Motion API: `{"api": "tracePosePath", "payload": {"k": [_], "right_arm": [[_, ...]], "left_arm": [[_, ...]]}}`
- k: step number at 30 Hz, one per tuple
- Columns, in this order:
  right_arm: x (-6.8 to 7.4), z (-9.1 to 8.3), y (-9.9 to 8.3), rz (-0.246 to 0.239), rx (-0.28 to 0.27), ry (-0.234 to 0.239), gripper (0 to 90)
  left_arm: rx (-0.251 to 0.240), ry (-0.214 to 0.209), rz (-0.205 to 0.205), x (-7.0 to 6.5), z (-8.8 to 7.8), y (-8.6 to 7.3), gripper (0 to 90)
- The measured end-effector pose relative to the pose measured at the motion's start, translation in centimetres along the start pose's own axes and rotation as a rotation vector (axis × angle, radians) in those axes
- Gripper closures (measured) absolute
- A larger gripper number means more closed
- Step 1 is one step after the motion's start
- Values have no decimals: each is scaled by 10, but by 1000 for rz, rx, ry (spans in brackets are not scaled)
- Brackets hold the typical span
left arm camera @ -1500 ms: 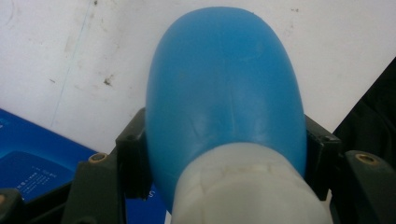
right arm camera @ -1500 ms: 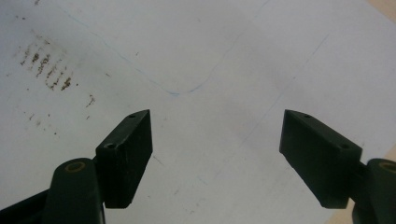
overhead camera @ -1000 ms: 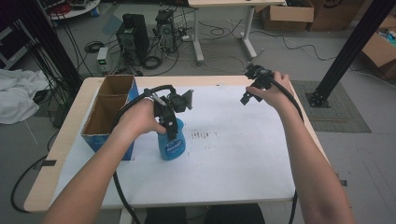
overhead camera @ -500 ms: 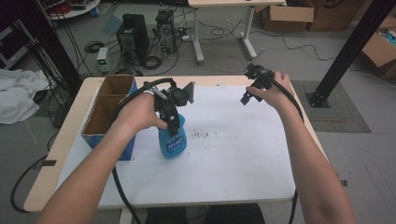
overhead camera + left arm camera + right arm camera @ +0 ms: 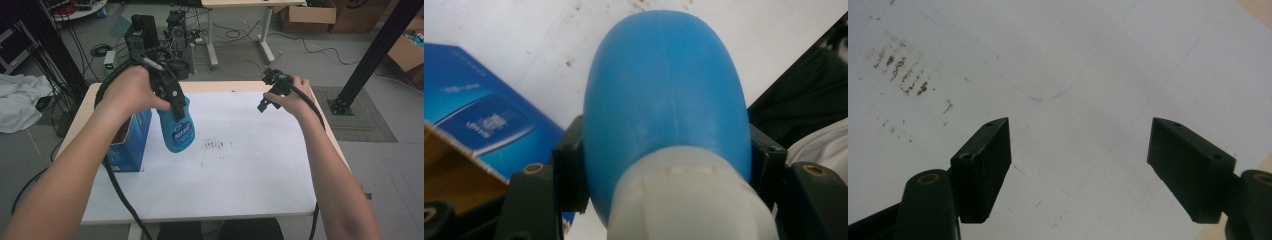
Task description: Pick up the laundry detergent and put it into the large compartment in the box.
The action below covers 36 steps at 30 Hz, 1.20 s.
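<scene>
A blue spray bottle [image 5: 177, 127] with a white label hangs in the air over the table's left side, held near its white neck by my left gripper [image 5: 172, 95]. In the left gripper view the bottle's blue body [image 5: 666, 95] and white collar [image 5: 689, 200] sit tight between the two black jaws. My right gripper [image 5: 267, 97] hovers above the far right part of the white table [image 5: 280, 165]. In the right gripper view its jaws stand wide apart, with nothing between the fingertips [image 5: 985, 160]. Brown stains [image 5: 214, 145] mark the middle of the table.
An open blue cardboard box [image 5: 127, 142] stands at the table's left edge, just left of the lifted bottle. Cables trail from both grippers. Behind the table are computer towers [image 5: 142, 27], another desk and boxes on the floor. A black post [image 5: 372, 50] stands at the right.
The left gripper has lifted the blue bottle off the table and raised it toward the camera. The right gripper has stayed in place, open.
</scene>
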State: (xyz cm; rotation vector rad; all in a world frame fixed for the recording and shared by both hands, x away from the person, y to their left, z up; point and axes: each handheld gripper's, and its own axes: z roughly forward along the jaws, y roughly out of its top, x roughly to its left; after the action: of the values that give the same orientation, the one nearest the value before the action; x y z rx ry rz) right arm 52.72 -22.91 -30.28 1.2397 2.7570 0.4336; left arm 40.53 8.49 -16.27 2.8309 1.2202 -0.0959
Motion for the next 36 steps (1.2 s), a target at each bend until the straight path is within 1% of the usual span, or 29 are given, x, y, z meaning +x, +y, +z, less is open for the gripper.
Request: {"api": "tracePosePath", "payload": {"k": [3, 5, 6, 8, 10, 14, 16, 17, 18, 19, 22, 23, 26, 31, 33, 36], "right_arm": [[0, 0, 0, -1, -1, 0, 256], [0, 0, -1, -2, 2, -2, 256], [0, -1, -1, -1, 1, 1, 256], [0, -1, -1, -2, -2, 0, 256], [-1, -2, -1, -3, -1, 1, 256], [-3, -3, -2, -3, -9, 2, 256], [-3, -4, -3, 3, -10, 2, 256], [-3, -4, -3, 3, -12, 2, 256], [-4, -4, -3, 1, -13, 1, 256], [-4, -4, -3, 3, -13, 1, 256], [-4, -5, -4, 6, -9, 3, 256], [-4, -5, -4, 5, -8, 1, 256], [-4, -6, -4, 3, -14, 1, 257], [-5, -6, -5, 9, -10, 1, 259], [-6, -6, -6, 9, -10, 0, 259], [-6, -7, -6, 8, -13, 2, 259]], "left_arm": [[-10, -2, -46, 4, -15, -4, 378], [-22, 2, -82, 8, -27, -7, 379], [-27, 5, -92, 10, -32, -9, 379], [-40, 11, -140, 17, -43, -13, 379], [-48, 27, -180, 24, -53, -19, 379], [-90, 35, -289, 41, -69, -34, 379], [-102, 35, -350, 51, -75, -42, 379], [-109, 38, -389, 57, -78, -47, 379], [-111, 43, -405, 61, -79, -50, 379], [-114, 53, -434, 67, -81, -55, 379], [-105, 82, -486, 77, -83, -63, 380], [-103, 94, -496, 81, -83, -66, 380], [-102, 106, -551, 91, -83, -76, 380], [-98, 116, -622, 107, -82, -89, 380], [-95, 122, -647, 112, -81, -93, 380], [-95, 127, -665, 117, -78, -98, 380]]}}
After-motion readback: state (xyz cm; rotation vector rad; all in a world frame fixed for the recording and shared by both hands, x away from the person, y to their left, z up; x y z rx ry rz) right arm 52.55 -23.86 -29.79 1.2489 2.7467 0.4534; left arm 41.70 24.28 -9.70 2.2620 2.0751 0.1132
